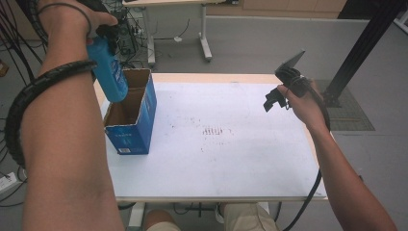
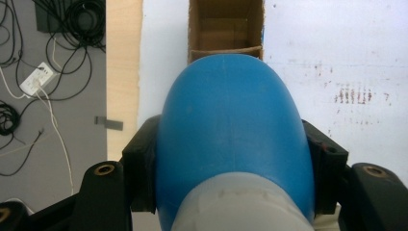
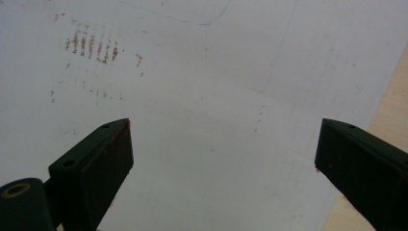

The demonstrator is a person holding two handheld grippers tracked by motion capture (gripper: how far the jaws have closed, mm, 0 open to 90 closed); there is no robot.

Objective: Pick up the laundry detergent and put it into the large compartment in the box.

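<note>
On the left side of the counter [image 1: 216, 159] we see an open box [image 1: 132, 120], blue outside and bare brown cardboard within; its inner walls and floor show nothing lying inside. We hold the bottle [image 1: 108, 72] in our left claw [image 1: 103, 36], whose jaws are clamped on both sides of it near its pale neck. It hangs base down, slightly tilted, its lower end just over the box's open top. The bottle is smooth blue plastic with light lettering on its side. Our right claw [image 3: 223, 144] hovers over the white sheet with jaws wide apart, gripping nothing.
</note>
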